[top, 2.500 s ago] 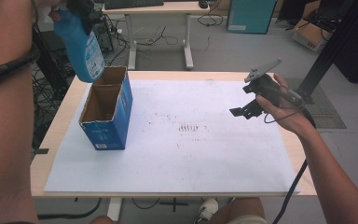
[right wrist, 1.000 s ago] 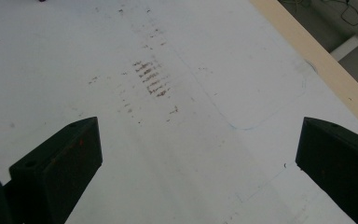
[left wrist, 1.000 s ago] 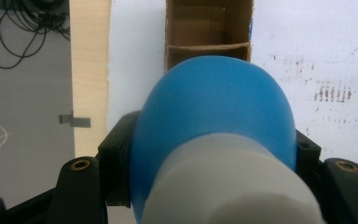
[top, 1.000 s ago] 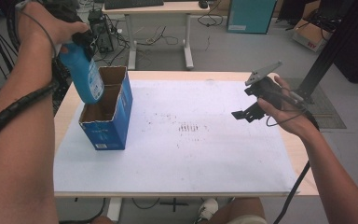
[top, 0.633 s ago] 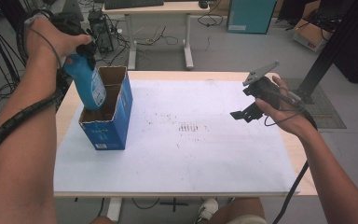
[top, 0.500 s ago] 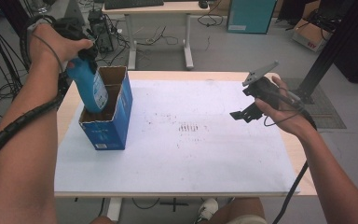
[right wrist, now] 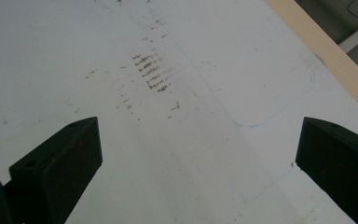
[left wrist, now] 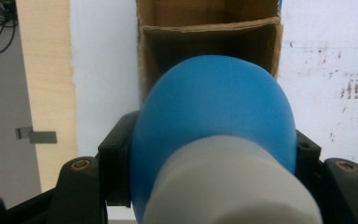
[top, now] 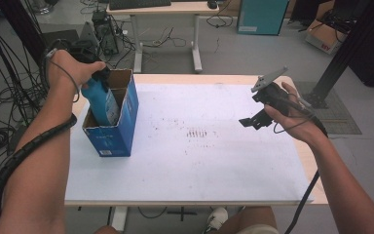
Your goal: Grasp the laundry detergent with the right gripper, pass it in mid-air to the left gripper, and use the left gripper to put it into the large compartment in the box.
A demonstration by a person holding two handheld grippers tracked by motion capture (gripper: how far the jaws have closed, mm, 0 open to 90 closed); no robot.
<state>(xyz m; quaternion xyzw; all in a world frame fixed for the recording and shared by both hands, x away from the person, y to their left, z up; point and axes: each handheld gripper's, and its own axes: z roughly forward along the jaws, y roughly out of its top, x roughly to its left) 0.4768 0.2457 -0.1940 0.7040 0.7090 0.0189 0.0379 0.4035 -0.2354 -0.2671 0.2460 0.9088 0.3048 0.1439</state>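
A blue bottle (top: 102, 101) with a white cap stands partly down inside an open blue cardboard box (top: 114, 136) at the table's left. My left gripper (top: 93, 78) is shut on the bottle's top. In the left gripper view the bottle (left wrist: 214, 116) bulges between the black jaws, its white cap nearest the camera, with the box's brown inside (left wrist: 205, 37) just beyond. My right gripper (top: 253, 119) hangs open above the right side of the white sheet; its jaws stand wide apart with nothing between them.
A white sheet (top: 199, 161) with dark smudges (top: 196, 132) covers the wooden table (top: 190, 78). Cables, a desk and a teal cabinet stand on the floor behind. A pencil outline (right wrist: 270, 102) is drawn on the sheet under the right gripper.
The left hand has come down with the blue bottle, from above the box to partly inside it. The right hand has stayed in place.
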